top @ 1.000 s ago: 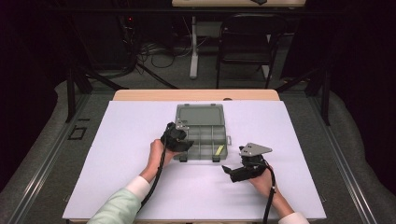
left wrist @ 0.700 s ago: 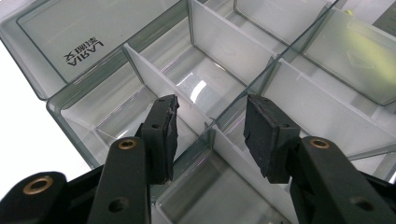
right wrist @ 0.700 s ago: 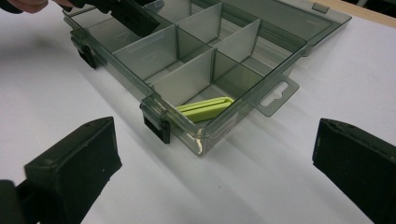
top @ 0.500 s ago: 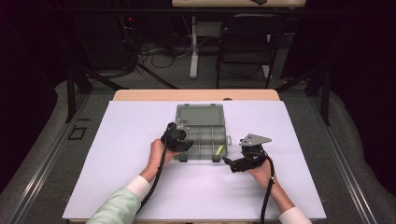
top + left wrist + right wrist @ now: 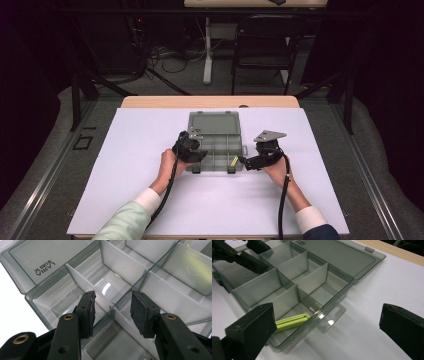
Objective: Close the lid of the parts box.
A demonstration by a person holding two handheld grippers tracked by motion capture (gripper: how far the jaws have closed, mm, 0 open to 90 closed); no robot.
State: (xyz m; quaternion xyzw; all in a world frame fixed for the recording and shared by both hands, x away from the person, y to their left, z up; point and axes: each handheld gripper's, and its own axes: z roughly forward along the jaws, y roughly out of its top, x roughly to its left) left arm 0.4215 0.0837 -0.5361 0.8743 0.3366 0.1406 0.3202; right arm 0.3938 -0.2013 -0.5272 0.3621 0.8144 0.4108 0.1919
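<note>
Box point(image 5: 215, 141) lies open on counter point(image 5: 125, 165); left gripper point(image 5: 112, 308) half-open, straddling a divider point(image 5: 92, 296), grasp uncertain; right gripper point(image 5: 325, 322) wide, empty, beside box

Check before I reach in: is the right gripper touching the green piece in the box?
Apart. The right gripper view shows open jaws, the green piece behind the box's clear wall.

You have a compartment box point(image 5: 107, 287) of clear, smoke-tinted plastic between your left gripper's point(image 5: 112, 307) fingers point(image 5: 86, 312), glossy and smooth, with frosted, paler dividers point(image 5: 262, 287). Those fingers are matt black plastic with rougher rubbery pads and brass-coloured fittings. Just beyond your right gripper's point(image 5: 324, 327) near finger point(image 5: 252, 327) lies a lime-green plastic strip point(image 5: 290, 321), satin smooth. Under everything, the white table cover point(image 5: 387, 285) looks matt, its far edge bare pale wood point(image 5: 397, 251).
</note>
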